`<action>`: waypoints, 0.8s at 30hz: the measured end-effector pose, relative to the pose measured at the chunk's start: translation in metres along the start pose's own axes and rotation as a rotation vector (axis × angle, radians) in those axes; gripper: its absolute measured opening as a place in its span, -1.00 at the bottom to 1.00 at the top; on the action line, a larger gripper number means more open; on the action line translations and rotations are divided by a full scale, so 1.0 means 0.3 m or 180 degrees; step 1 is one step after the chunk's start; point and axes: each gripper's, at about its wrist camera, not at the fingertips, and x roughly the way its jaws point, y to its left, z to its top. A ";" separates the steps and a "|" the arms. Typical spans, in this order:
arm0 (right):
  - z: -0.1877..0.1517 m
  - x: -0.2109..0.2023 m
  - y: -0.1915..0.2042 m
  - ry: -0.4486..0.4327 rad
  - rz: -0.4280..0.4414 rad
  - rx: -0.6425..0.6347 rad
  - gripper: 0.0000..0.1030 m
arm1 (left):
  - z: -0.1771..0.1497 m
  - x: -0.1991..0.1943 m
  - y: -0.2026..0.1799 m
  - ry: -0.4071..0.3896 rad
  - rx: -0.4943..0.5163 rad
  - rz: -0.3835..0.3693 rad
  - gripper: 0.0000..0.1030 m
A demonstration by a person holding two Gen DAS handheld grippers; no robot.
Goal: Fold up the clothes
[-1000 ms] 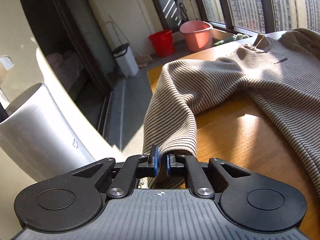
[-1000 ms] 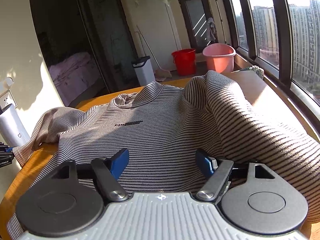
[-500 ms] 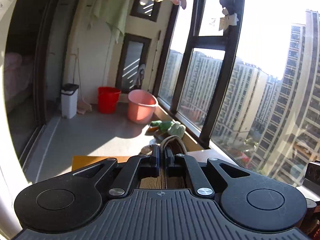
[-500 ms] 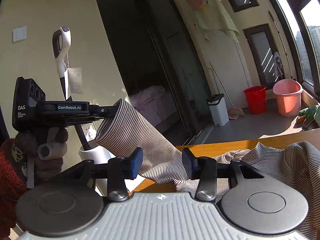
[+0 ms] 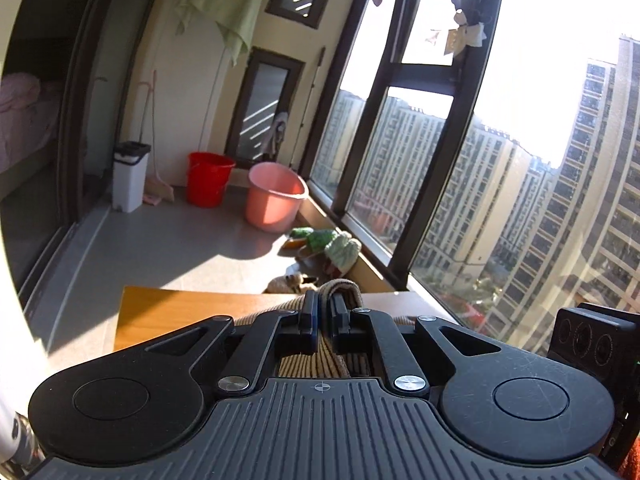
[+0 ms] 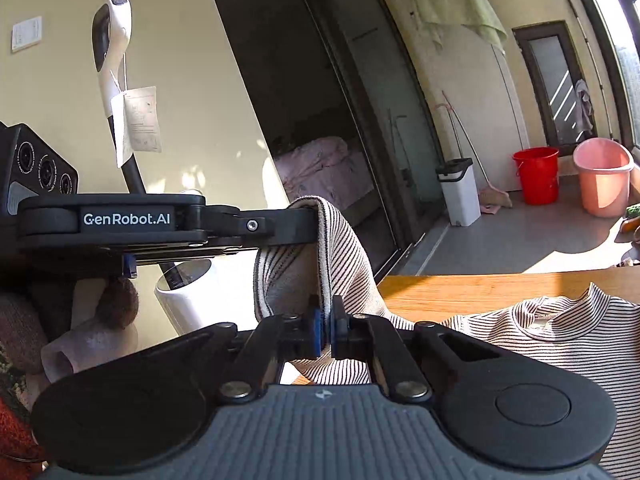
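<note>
A striped long-sleeve shirt (image 6: pixel 560 332) lies on the wooden table (image 6: pixel 480 288), collar toward the far edge. Its sleeve (image 6: pixel 340 248) is lifted off the table at the left. My left gripper (image 5: pixel 323 312) is shut on the sleeve's cuff (image 5: pixel 340 290); in the right wrist view it (image 6: pixel 308 224) reaches in from the left and holds the cuff up high. My right gripper (image 6: pixel 326 330) is shut on the same sleeve lower down, just below the left gripper.
A white cylinder (image 6: pixel 188 300) with a vacuum handle (image 6: pixel 112 40) stands left of the table. On the balcony floor are a red bucket (image 5: pixel 210 178), a pink tub (image 5: pixel 274 196) and a white bin (image 5: pixel 130 176). Windows run along the right.
My left gripper lifted the cuff off the table and swung up. My right gripper left the shirt body, moved left, and closed on the raised sleeve.
</note>
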 end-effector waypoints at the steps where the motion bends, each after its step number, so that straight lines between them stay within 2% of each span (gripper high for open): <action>1: 0.024 -0.013 -0.022 -0.0054 -0.0102 -0.0061 -0.93 | 0.003 -0.004 0.006 -0.0040 -0.0012 0.0011 -0.80; 3: 0.078 -0.047 -0.071 -0.0184 -0.0329 -0.0183 -0.93 | 0.009 -0.021 0.023 -0.0139 -0.0066 0.0005 -0.55; 4: 0.100 -0.066 -0.106 -0.0237 -0.0462 -0.0198 -0.93 | 0.007 -0.030 0.028 -0.0186 -0.0092 0.0007 -0.32; 6: 0.143 -0.111 -0.193 -0.0333 -0.0756 -0.0176 -0.93 | 0.003 -0.046 0.037 -0.0272 -0.0130 0.0012 -0.12; 8: 0.165 -0.158 -0.287 -0.0383 -0.1007 -0.0065 -0.93 | -0.023 -0.039 0.035 -0.0283 -0.0116 0.0006 0.29; 9: 0.167 -0.175 -0.321 -0.0389 -0.1082 -0.0009 -0.93 | -0.041 -0.029 0.031 -0.0260 -0.0101 -0.0016 0.58; 10: 0.164 -0.192 -0.357 -0.0387 -0.1155 0.0053 -0.93 | -0.066 -0.008 0.023 -0.0186 -0.0057 -0.0063 0.74; 13: 0.145 -0.223 -0.436 -0.0361 -0.1302 0.0212 -0.93 | -0.156 0.090 -0.021 0.0142 0.0238 -0.0053 0.81; 15: 0.128 -0.224 -0.459 -0.0332 -0.1323 0.0272 -0.93 | -0.236 0.185 -0.058 0.0394 0.0571 0.0096 0.81; 18: 0.130 -0.214 -0.450 -0.0326 -0.1261 0.0294 -0.93 | -0.327 0.306 -0.080 0.0636 0.0969 0.0291 0.80; 24: 0.240 -0.204 -0.329 -0.0553 -0.0888 0.0099 -0.93 | -0.329 0.335 -0.006 0.0617 0.0984 0.0715 0.77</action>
